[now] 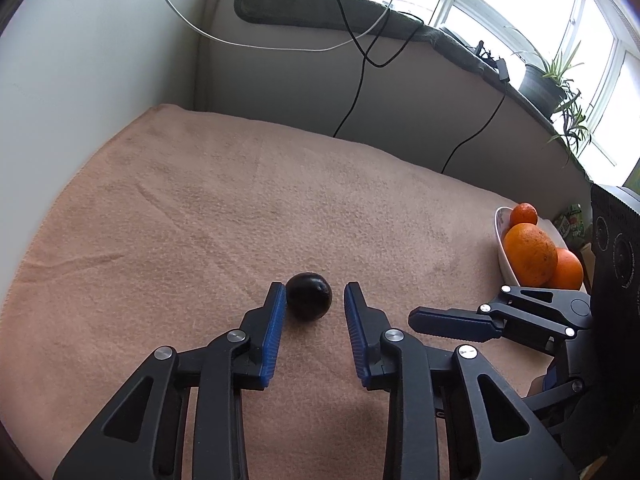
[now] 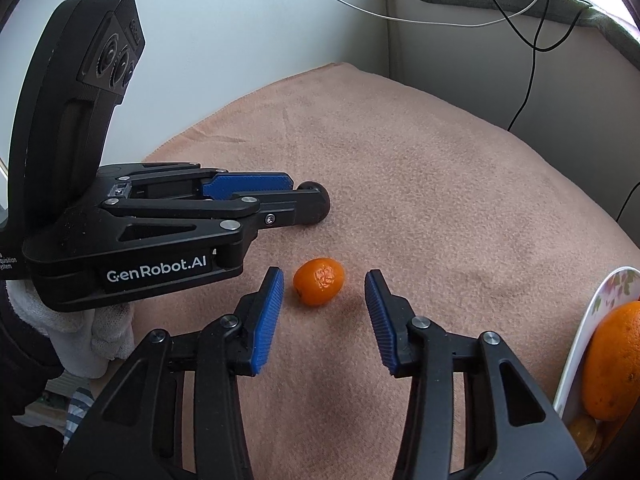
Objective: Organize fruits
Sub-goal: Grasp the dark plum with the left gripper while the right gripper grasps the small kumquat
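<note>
Two fruits bracketed for pickup; neither yet gripped.

Nearest, the right gripper (image 2: pixel 324 284) is held with jaws apart around a small mandarin (image 2: pixel 319 281), a gap showing on both sides. The left gripper (image 1: pixel 315 294) is likewise apart around a dark round fruit (image 1: pixel 309 297); the left pad is touching or nearly so. Both fruits lie mid-blanket (image 1: pixel 200 208). At the blanket's right edge a bowl (image 1: pixel 505 258) of oranges (image 1: pixel 530 254) is seen. Closure onto each fruit, then transfer, presumably to the bowl, is judged next.
</note>
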{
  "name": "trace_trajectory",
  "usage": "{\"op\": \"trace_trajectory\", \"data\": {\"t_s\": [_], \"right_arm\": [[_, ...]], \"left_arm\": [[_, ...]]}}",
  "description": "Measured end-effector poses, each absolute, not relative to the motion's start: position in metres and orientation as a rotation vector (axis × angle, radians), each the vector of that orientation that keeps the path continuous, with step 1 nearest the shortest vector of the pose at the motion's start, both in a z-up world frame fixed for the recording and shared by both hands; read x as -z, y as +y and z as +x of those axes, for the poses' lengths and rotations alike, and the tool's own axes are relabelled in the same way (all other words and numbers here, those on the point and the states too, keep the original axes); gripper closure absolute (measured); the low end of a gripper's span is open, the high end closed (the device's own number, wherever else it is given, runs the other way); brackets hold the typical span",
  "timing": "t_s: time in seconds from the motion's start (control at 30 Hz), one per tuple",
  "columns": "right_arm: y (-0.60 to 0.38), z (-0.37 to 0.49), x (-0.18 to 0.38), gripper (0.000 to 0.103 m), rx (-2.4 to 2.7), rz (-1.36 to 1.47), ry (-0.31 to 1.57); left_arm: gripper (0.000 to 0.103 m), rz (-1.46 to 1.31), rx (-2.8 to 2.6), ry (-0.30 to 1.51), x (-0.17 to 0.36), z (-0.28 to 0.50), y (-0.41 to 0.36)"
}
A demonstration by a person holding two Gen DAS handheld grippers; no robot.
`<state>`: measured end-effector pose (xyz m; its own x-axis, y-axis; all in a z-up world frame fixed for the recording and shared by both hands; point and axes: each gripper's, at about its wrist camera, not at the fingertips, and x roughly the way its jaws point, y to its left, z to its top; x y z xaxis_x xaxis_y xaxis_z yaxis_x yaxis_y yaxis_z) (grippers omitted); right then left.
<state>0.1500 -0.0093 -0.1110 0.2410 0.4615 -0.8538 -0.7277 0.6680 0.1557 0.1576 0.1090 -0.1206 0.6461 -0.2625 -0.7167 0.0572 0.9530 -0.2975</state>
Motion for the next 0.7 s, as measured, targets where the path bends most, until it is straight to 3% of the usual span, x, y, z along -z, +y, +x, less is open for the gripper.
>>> {"op": "trace_trajectory", "data": {"t_s": [0.7], "right_arm": [[0.002,0.151,0.121,0.072,-0.833,-0.307,1.065]], "left_arm": [[0.083,-0.249,0.178,0.858,0.125,0.163,0.110]]}}
